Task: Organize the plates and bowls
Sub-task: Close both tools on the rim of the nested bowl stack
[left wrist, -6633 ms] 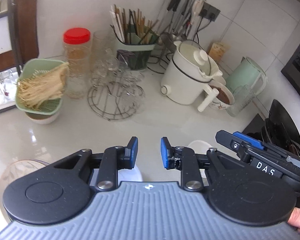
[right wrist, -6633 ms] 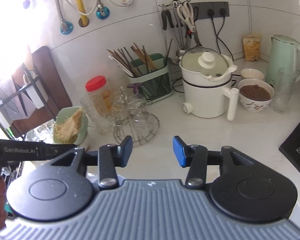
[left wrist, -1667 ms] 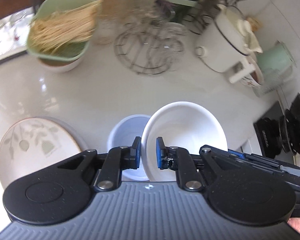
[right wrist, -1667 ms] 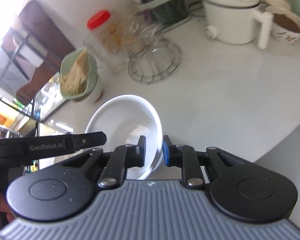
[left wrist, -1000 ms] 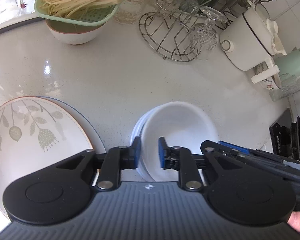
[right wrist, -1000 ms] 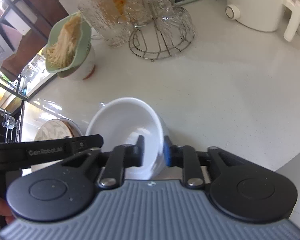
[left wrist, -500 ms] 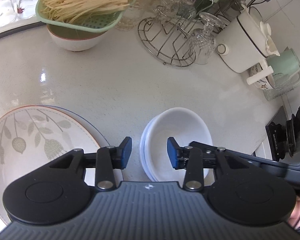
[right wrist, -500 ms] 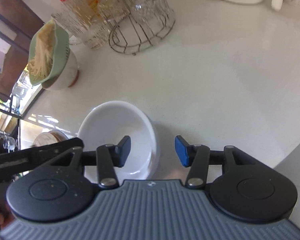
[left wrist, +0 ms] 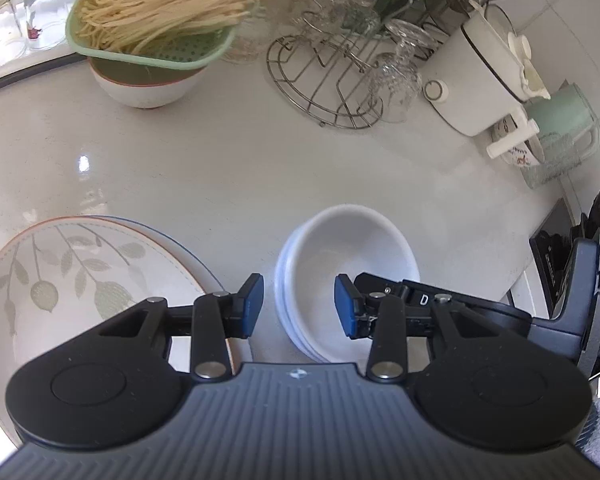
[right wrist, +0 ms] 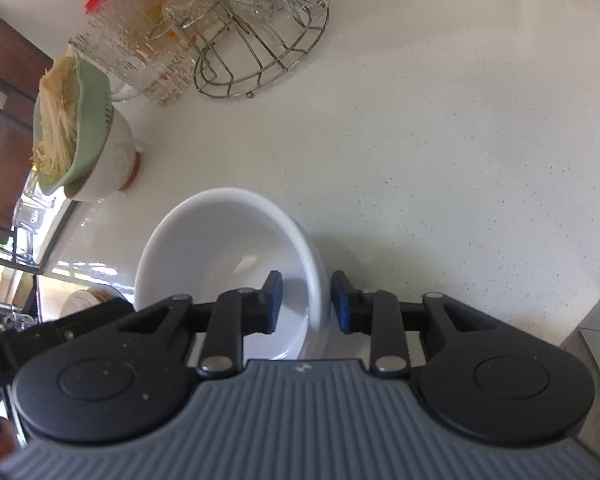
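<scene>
A stack of white bowls (left wrist: 346, 256) sits on the white counter near its front edge; it also shows in the right wrist view (right wrist: 224, 252). My left gripper (left wrist: 298, 306) is open and hangs over the stack's near left rim, holding nothing. My right gripper (right wrist: 304, 300) is open with its jaws on either side of the stack's right rim, not gripping. A leaf-patterned plate (left wrist: 76, 280) lies on another plate to the left of the bowls.
A green colander of noodles (left wrist: 160, 12) rests on a bowl at the back left. A wire rack with glasses (left wrist: 340, 76), a white pot (left wrist: 484, 76) and a green kettle (left wrist: 560, 124) stand behind. A black stove (left wrist: 556, 256) lies to the right.
Both grippers let go of the white bowl, which now rests nested on the stack. The jaws have opened wider and both grippers have drawn back slightly.
</scene>
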